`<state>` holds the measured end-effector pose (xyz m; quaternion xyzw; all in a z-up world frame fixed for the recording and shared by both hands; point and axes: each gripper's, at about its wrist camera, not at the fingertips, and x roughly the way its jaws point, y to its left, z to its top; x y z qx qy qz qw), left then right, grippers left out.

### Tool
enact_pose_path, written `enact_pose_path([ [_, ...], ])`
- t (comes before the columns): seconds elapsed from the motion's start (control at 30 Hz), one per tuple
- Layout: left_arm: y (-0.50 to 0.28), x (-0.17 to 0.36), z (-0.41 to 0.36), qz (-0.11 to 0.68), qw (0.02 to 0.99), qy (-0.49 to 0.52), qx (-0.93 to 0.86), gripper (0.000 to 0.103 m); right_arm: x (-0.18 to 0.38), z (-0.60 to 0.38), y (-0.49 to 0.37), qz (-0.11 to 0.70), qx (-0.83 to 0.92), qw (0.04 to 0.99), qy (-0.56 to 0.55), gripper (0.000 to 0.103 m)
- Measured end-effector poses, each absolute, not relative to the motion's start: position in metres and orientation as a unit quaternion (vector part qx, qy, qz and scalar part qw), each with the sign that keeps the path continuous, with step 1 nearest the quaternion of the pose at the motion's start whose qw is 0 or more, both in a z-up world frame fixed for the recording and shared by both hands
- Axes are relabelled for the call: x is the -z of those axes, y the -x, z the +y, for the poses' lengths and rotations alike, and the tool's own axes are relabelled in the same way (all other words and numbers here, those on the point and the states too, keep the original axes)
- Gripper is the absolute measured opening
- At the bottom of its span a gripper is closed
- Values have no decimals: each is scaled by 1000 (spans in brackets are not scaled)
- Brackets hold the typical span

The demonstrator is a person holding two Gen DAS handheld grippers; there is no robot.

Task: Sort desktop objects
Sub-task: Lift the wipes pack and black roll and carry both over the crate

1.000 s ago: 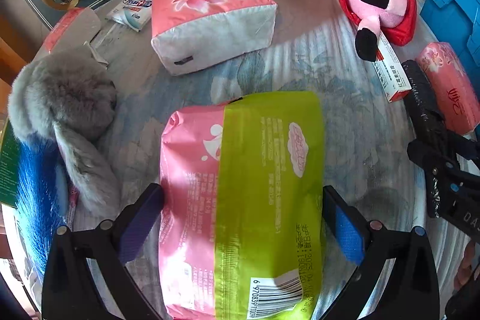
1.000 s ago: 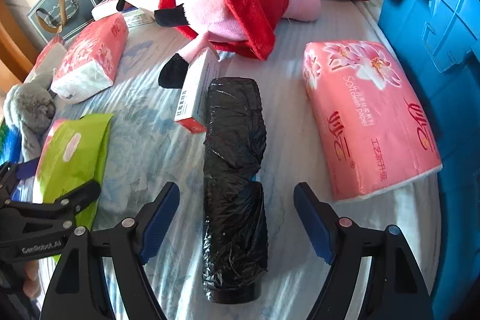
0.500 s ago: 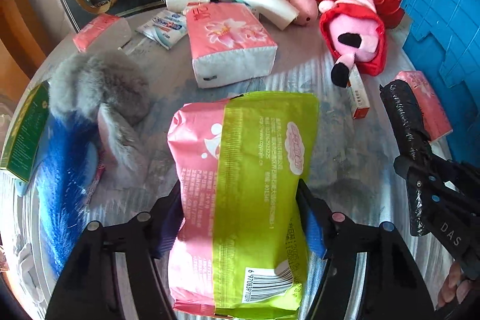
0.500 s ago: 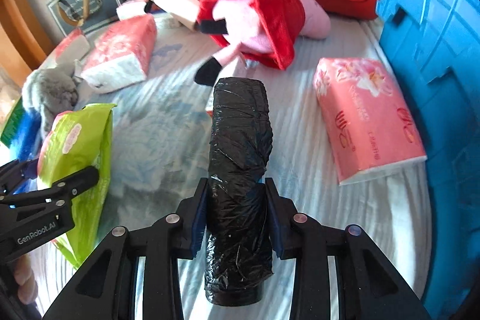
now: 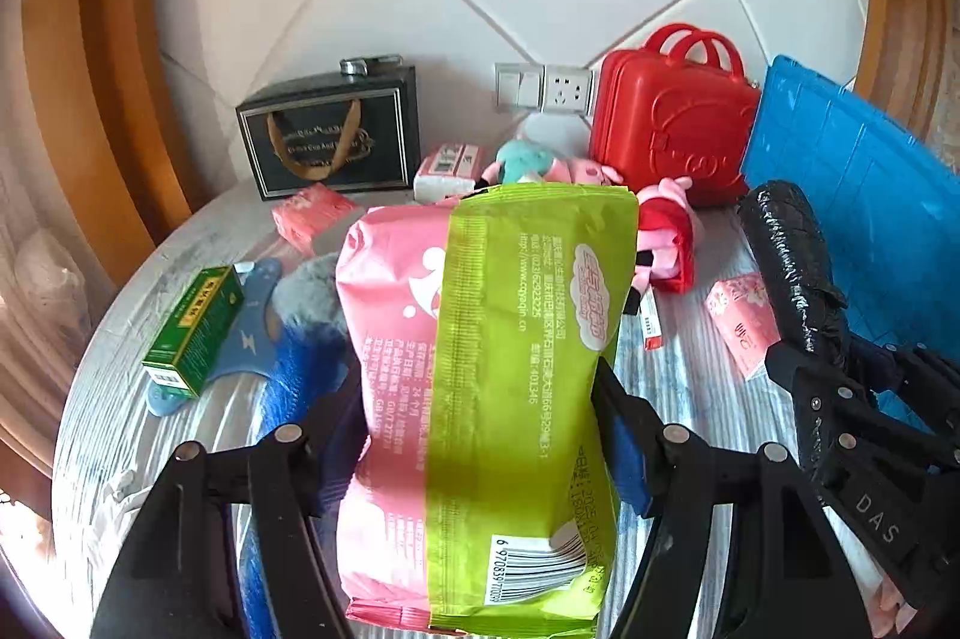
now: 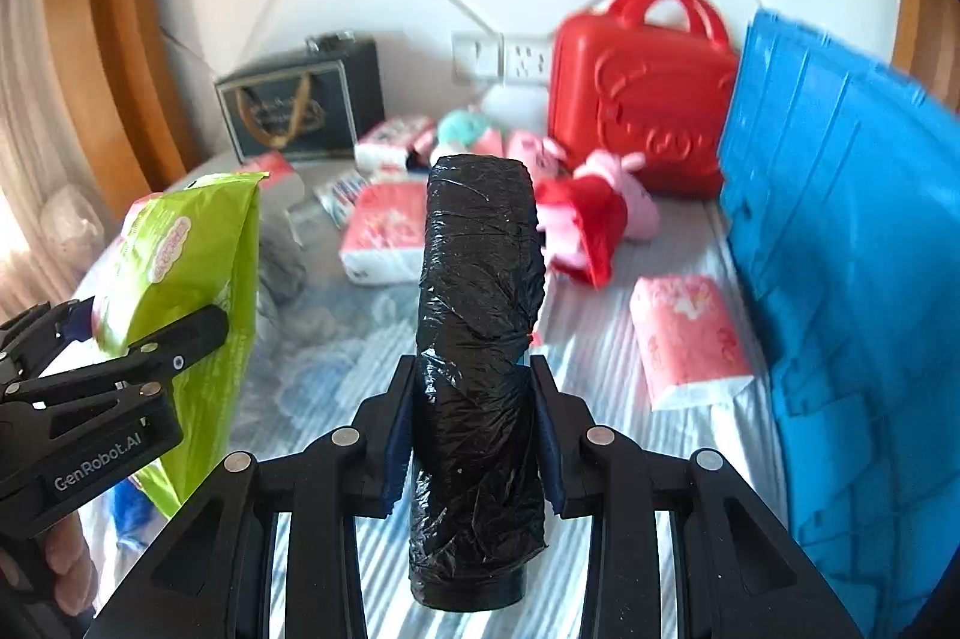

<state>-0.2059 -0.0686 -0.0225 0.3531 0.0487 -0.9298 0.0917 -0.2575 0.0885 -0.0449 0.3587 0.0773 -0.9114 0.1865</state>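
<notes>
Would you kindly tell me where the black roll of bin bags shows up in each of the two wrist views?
Left wrist view: the black roll of bin bags is at the right edge, held in the right gripper, in front of the blue crate.
Right wrist view: the roll fills the centre, clamped between that gripper's pads.
Shared landmark: the red case against the back wall.

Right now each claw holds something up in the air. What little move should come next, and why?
Probably carry both toward the blue crate on the right. The left gripper is shut on the pink-and-green pack and the right gripper is shut on the black bag roll, both lifted clear of the table. The crate looks like the likeliest sorting bin, though its inside is hidden.
</notes>
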Motion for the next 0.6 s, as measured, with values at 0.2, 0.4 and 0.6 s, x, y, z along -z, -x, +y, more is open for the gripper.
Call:
enact_pose_path([
  [0.2,174,-14,-55,44,81,-301,949,67,-10,92,210,83,943,169,-274,34],
  [0.4,155,-47,-20,30,52,-249,967,67,-56,111,172,91,968,131,-195,34],
  [0.6,148,-84,42,28,37,-194,980,67,-93,167,147,86,981,107,-134,34],
])
